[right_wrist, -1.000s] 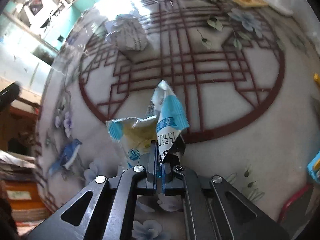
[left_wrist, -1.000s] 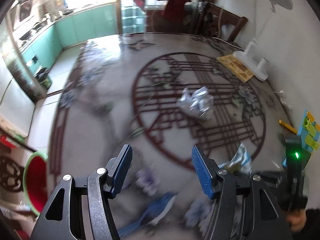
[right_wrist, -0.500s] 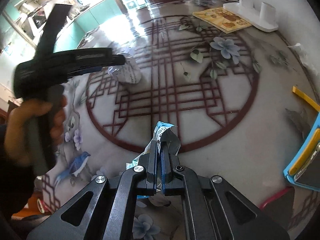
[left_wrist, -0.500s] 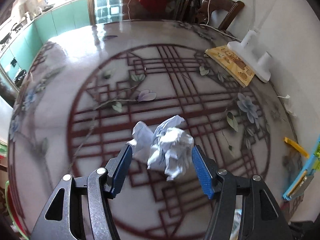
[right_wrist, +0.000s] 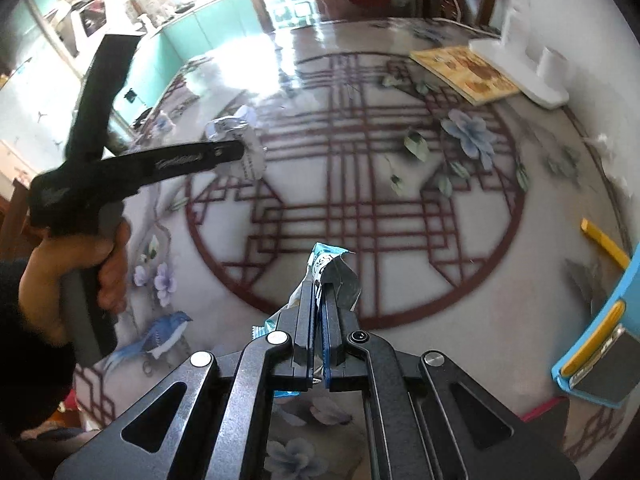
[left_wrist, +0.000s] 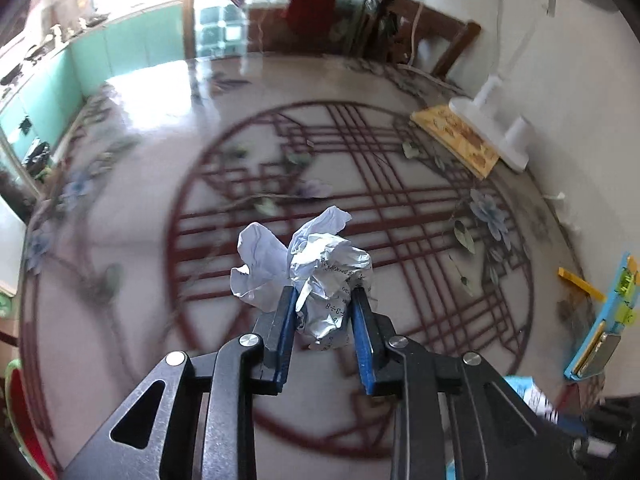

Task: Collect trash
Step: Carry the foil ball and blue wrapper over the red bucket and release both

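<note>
My left gripper [left_wrist: 322, 300] is shut on a crumpled white paper ball [left_wrist: 320, 268] with print on it, above the round patterned table [left_wrist: 400, 216]. The paper bulges out past the left finger. In the right wrist view the left gripper [right_wrist: 240, 150] shows from the side with the paper ball [right_wrist: 236, 128] at its tip. My right gripper [right_wrist: 319, 292] is shut on a blue and white snack wrapper [right_wrist: 332, 266], held over the table's near part [right_wrist: 400, 240]. The wrapper's lower end hangs under the fingers.
A yellow patterned board [left_wrist: 456, 140] and a white stand [left_wrist: 496, 132] lie at the table's far right by the wall. A blue holder with a phone [right_wrist: 600, 360] and a yellow stick [right_wrist: 600, 240] sit at the right edge. A red bin [left_wrist: 20, 420] stands low left, a wooden chair [left_wrist: 432, 36] behind.
My left gripper moved over the paper ball and closed on it. My right gripper lifted the wrapper and drew back toward the table's near edge.
</note>
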`<act>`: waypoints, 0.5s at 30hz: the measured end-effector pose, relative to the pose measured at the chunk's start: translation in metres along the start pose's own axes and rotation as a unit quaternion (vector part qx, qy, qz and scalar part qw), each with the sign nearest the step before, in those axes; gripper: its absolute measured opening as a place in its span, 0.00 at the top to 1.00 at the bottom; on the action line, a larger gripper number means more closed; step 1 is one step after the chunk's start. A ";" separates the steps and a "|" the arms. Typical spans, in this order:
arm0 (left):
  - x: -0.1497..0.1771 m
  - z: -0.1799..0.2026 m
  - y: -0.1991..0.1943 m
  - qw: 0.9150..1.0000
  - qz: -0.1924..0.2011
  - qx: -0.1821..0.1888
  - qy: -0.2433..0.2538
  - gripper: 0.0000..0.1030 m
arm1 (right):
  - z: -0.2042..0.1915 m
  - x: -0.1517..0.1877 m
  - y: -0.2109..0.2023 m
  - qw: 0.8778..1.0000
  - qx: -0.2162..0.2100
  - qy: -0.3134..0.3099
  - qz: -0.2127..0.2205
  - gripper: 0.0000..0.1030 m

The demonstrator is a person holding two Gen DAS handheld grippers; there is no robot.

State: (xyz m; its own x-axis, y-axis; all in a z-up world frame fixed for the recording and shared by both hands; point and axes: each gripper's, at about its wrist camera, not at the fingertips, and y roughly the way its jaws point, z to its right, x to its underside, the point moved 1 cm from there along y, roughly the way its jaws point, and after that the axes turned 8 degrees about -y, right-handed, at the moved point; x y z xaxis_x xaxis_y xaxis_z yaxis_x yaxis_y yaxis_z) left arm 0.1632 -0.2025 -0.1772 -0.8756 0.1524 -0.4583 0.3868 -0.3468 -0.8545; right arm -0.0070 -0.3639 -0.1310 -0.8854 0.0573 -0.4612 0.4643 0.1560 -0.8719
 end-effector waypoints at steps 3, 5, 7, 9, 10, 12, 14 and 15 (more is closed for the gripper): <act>0.009 -0.026 -0.027 1.000 0.014 -0.013 -0.022 0.76 | -0.014 -0.006 -0.003 1.000 -0.003 -0.015 0.006 0.98; 0.016 -0.040 -0.043 0.999 0.021 -0.025 -0.031 0.76 | -0.023 -0.009 -0.005 1.000 -0.003 -0.025 0.011 0.98; 0.025 -0.053 -0.060 0.998 0.030 -0.029 -0.042 0.76 | -0.032 -0.011 -0.007 0.999 -0.005 -0.033 0.014 0.98; 0.036 -0.065 -0.079 0.997 0.039 -0.032 -0.052 0.76 | -0.042 -0.013 -0.007 0.999 -0.009 -0.041 0.016 0.98; 0.040 -0.070 -0.086 0.997 0.043 -0.033 -0.055 0.76 | -0.046 -0.014 -0.007 0.999 -0.011 -0.043 0.016 0.98; 0.051 -0.083 -0.105 0.996 0.054 -0.038 -0.062 0.76 | -0.058 -0.016 -0.008 0.998 -0.014 -0.053 0.017 0.98; 0.060 -0.095 -0.120 0.995 0.060 -0.041 -0.069 0.76 | -0.072 -0.019 -0.008 0.998 -0.016 -0.066 0.019 0.98; 0.063 -0.101 -0.126 0.994 0.063 -0.043 -0.074 0.76 | -0.080 -0.020 -0.009 0.997 -0.017 -0.072 0.021 0.98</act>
State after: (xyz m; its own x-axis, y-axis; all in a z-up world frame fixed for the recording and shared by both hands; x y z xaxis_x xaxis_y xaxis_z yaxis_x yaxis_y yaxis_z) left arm 0.0881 -0.0552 -0.1233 -0.8492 -0.0268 -0.5273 0.5137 -0.2732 -0.8133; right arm 0.0050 -0.2875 -0.1009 -0.8512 -0.0782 -0.5190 0.4983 0.1902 -0.8459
